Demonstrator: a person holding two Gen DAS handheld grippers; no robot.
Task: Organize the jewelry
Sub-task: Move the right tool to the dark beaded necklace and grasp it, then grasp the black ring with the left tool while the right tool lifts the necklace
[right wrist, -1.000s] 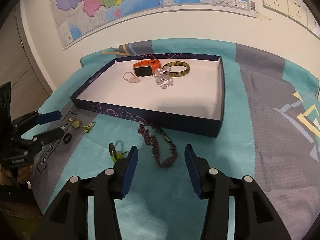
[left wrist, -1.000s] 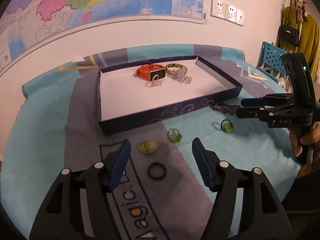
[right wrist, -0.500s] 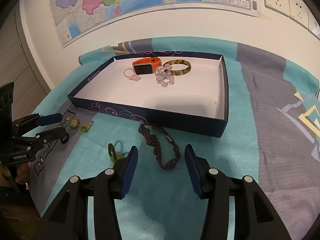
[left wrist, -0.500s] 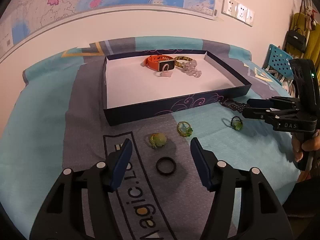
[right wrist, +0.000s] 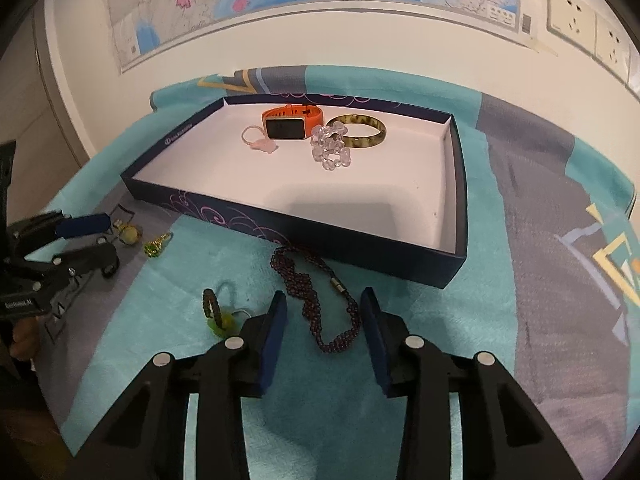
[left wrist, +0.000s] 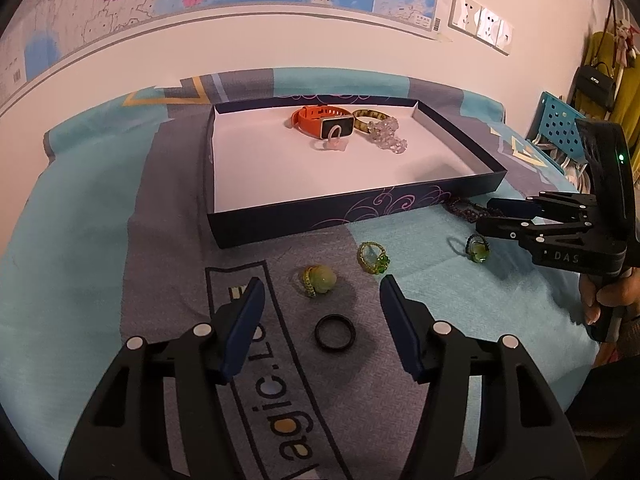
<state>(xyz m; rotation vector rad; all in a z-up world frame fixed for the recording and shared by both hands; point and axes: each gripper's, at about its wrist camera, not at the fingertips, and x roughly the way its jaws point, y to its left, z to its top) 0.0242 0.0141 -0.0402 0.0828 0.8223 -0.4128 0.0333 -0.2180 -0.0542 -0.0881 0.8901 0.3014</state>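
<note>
Left gripper (left wrist: pixel 322 312): jaws apart, nothing clamped, tilted down over the grey part of the cloth (left wrist: pixel 168 248).
Black ring (left wrist: pixel 335 333): flat on the cloth between the left gripper's fingers, touching neither pad.
Pale green stone ring (left wrist: pixel 319 280): just ahead of the left tips, a little left of centre.
Green beaded ring (left wrist: pixel 372 258): ahead of the left gripper's right finger, near the tray's front wall.
Tray (right wrist: pixel 304 236): dark blue walls, white floor, ahead of both grippers.
Tray contents: orange watch (right wrist: pixel 291 122), pink ring (right wrist: pixel 258 141), clear bead bracelet (right wrist: pixel 331 149) and mottled bangle (right wrist: pixel 360 131), all grouped at the far side, the beads touching the bangle.
Green glass ring (right wrist: pixel 218 314): on the teal cloth just left of the right gripper's left finger.
Dark beaded necklace (right wrist: pixel 316 300): runs from the tray's front wall down to a loop lying between the right gripper's fingers.
Right gripper (right wrist: pixel 323 322): jaws closing, pads on either side of the necklace loop, not yet pressing it.
Person's hand (left wrist: pixel 608 298): wrapped on the right gripper's handle.
</note>
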